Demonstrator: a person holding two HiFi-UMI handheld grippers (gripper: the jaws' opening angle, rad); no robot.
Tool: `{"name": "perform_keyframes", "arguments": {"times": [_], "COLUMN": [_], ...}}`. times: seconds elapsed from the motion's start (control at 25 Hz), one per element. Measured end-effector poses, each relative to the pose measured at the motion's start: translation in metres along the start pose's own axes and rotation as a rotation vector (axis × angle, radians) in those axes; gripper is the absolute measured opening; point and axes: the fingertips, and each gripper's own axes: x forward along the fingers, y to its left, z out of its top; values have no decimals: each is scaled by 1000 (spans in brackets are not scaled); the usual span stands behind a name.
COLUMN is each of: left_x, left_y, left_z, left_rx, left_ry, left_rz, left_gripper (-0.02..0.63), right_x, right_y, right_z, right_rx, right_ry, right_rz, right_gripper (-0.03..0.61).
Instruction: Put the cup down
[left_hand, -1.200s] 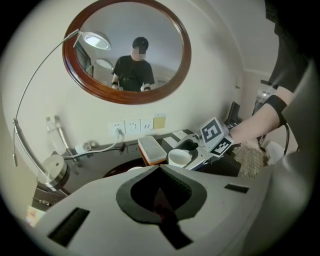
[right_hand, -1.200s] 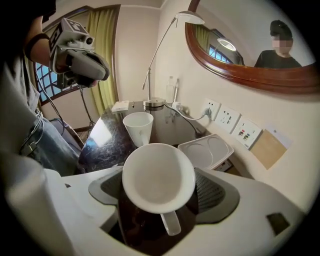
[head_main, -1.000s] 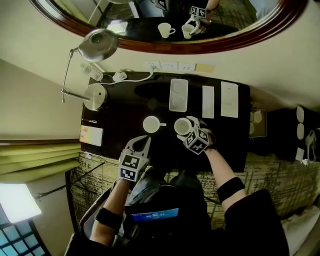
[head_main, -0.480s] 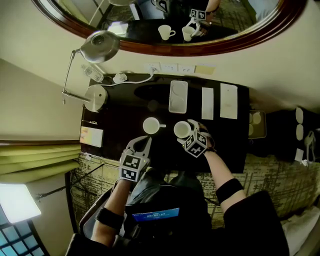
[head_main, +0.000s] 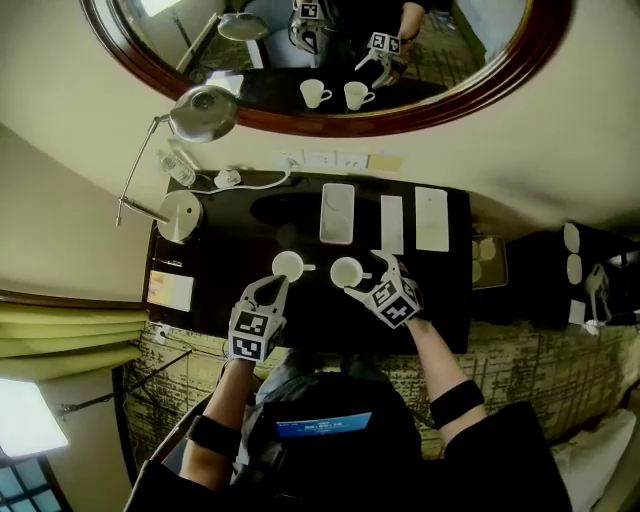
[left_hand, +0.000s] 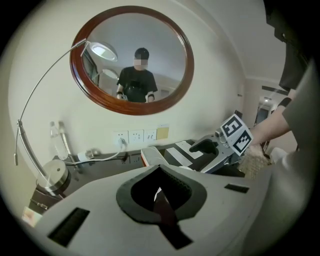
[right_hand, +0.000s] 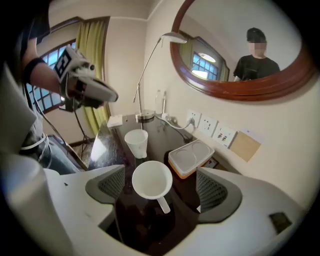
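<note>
Two white cups stand on the dark desk (head_main: 250, 215). The right cup (head_main: 346, 272) (right_hand: 151, 180) stands upright between the jaws of my right gripper (head_main: 365, 279) (right_hand: 160, 194), handle towards the gripper. Those jaws have just been opening, and now both pads stand wide of the cup and touch nothing. The left cup (head_main: 288, 266) (right_hand: 136, 142) stands just beyond my left gripper (head_main: 272, 288) (left_hand: 159, 192), which is shut and empty. The left gripper view also shows the right gripper (left_hand: 220, 150) hovering over the desk.
A white tray (head_main: 337, 213) (right_hand: 191, 157) lies behind the cups, with white cards (head_main: 432, 218) to its right. A desk lamp (head_main: 205, 105) and a cable stand at the back left. Wall sockets (right_hand: 215, 130) and an oval mirror (head_main: 330, 120) are behind the desk.
The right gripper's jaws have spread off the right cup and the gripper has lifted back slightly, leaving the cup on the desk. The left gripper stays shut in place.
</note>
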Motion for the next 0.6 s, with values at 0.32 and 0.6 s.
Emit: {"name": "perform_keyframes", "arguments": {"times": [0.32, 0.6], "left_x": [0, -1], "left_y": [-1, 2], "left_z": [18, 18], "left_rx": [-18, -18], "left_ry": [-51, -60], "left_rz": [-14, -17], "left_gripper": [2, 1], "right_x": [-74, -121], "right_y": [-34, -57], "right_z": [26, 7], "right_rx": [269, 397], "right_ry": [-194, -263], "right_rz": [-102, -269], "right_gripper": [380, 255]}}
